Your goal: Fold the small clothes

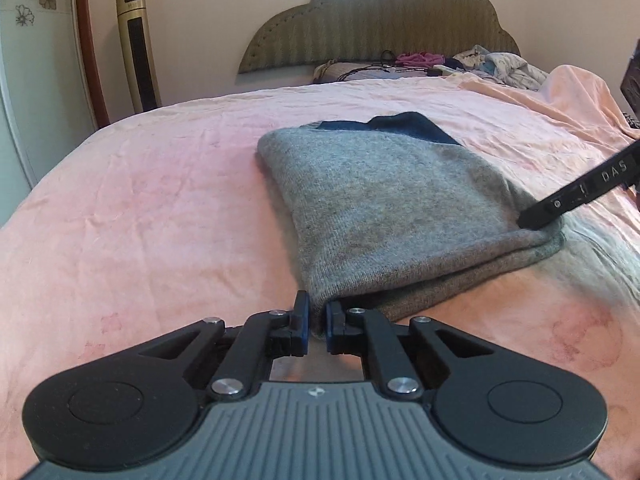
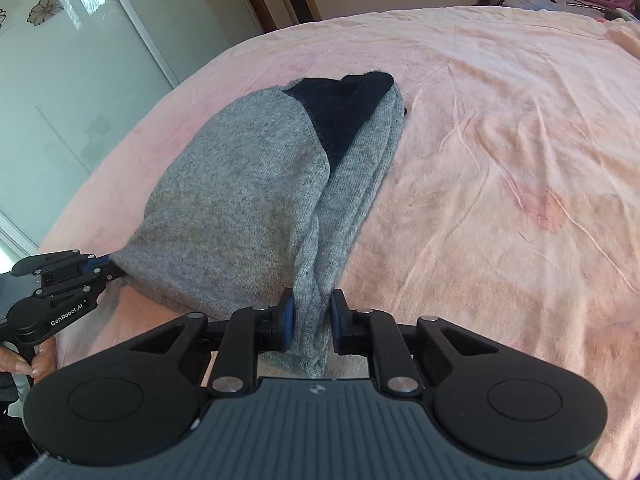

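Two claws, one gray sweater. Left wrist view: left claw [image 1: 317,322] at bottom center is pinched narrow on a near corner of the sweater [image 1: 384,208], which lies mid-frame on the pink bed [image 1: 140,200].

Right wrist view: right claw [image 2: 312,316] grips the bunched edge at bottom center. Looks mid-fold; next I'd guess both lift together and carry that edge over evenly.

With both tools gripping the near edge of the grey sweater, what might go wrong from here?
1. The left tool pinches only a thin corner of the grey sweater, so it may slip out when lifted.
2. The right tool holds bunched, twisted layers; these could separate and spoil the fold.
3. Dragging may wrinkle the pink bedsheet.
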`<state>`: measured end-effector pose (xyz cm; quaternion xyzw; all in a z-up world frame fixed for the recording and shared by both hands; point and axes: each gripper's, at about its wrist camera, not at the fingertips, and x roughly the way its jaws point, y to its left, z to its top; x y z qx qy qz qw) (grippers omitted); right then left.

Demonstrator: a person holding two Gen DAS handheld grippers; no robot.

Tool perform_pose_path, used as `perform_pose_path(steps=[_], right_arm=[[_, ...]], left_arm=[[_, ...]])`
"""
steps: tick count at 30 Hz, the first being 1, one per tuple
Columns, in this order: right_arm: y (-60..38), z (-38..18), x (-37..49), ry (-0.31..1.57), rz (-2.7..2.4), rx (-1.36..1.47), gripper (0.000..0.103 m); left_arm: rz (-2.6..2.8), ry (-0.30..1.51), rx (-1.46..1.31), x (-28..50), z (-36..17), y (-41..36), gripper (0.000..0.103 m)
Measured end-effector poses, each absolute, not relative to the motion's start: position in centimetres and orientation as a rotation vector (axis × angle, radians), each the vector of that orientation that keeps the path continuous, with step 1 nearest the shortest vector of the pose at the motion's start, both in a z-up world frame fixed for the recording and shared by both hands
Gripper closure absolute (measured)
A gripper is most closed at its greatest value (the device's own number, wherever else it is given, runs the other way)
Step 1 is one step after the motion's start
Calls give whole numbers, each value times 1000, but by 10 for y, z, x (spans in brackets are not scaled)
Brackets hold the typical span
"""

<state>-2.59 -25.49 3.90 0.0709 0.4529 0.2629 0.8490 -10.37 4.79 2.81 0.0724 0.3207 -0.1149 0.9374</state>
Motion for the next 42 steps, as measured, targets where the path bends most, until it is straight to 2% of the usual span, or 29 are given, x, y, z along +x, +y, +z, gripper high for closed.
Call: perform_pose_path(steps=[1, 2, 3, 4, 9, 13, 15, 16, 18, 19, 22, 26, 28, 30, 32, 34, 36, 37, 39, 41, 42], right_arm=[[-257, 42, -23, 965, 563, 163, 65], [-260, 47, -17, 972, 561, 181, 54], [-265, 55, -12, 947, 563, 198, 38], [-269, 65, -6, 899, 563, 220, 34], [-263, 102, 61, 800, 560, 286, 34], [-212, 102, 114, 841, 624, 216, 33], [-189, 82, 139, 912, 556, 99, 31], [-183, 66, 150, 970, 487, 37, 35], [-192, 48, 158, 926, 491, 49, 36], [-196, 48, 160, 928, 487, 85, 35], [-188, 66, 157, 946, 438, 70, 42], [-155, 99, 139, 864, 618, 128, 41], [-120, 100, 140, 893, 743, 133, 34], [-80, 87, 146, 952, 806, 86, 34], [-54, 59, 162, 1055, 749, 30, 28], [-47, 46, 166, 986, 752, -28, 7], [-46, 51, 163, 998, 742, -34, 7], [-51, 58, 158, 1001, 725, -21, 15], [-79, 76, 138, 956, 699, 73, 22], [-122, 91, 104, 860, 684, 192, 15], [-143, 95, 85, 808, 650, 220, 7]], left_arm=[[-253, 654, 148, -106, 32, 48, 94], [-288, 660, 150, -109, 35, 48, 92], [-309, 655, 156, -113, 39, 48, 92], [-322, 637, 162, -117, 43, 49, 92], [-452, 557, 112, -123, 68, 42, 91], [-552, 541, 114, -113, 74, 22, 88], [-529, 571, 132, -98, 62, 14, 63], [-497, 625, 113, -85, 49, 15, 40], [-483, 707, 53, -69, 27, 19, 41], [-489, 668, 53, -73, 23, 20, 41], [-498, 650, 88, -79, 21, 15, 34], [-511, 642, 84, -79, 18, 12, 24], [-512, 643, 98, -79, 18, 10, 23], [-514, 645, 93, -76, 17, 11, 23], [-513, 645, 82, -75, 17, 12, 23], [-510, 643, 78, -75, 17, 13, 23], [-490, 633, 85, -80, 19, 14, 23], [-473, 625, 87, -85, 21, 14, 23], [-435, 615, 65, -96, 25, 18, 23], [-391, 619, 35, -104, 27, 25, 23], [-360, 617, 35, -109, 27, 26, 22]])
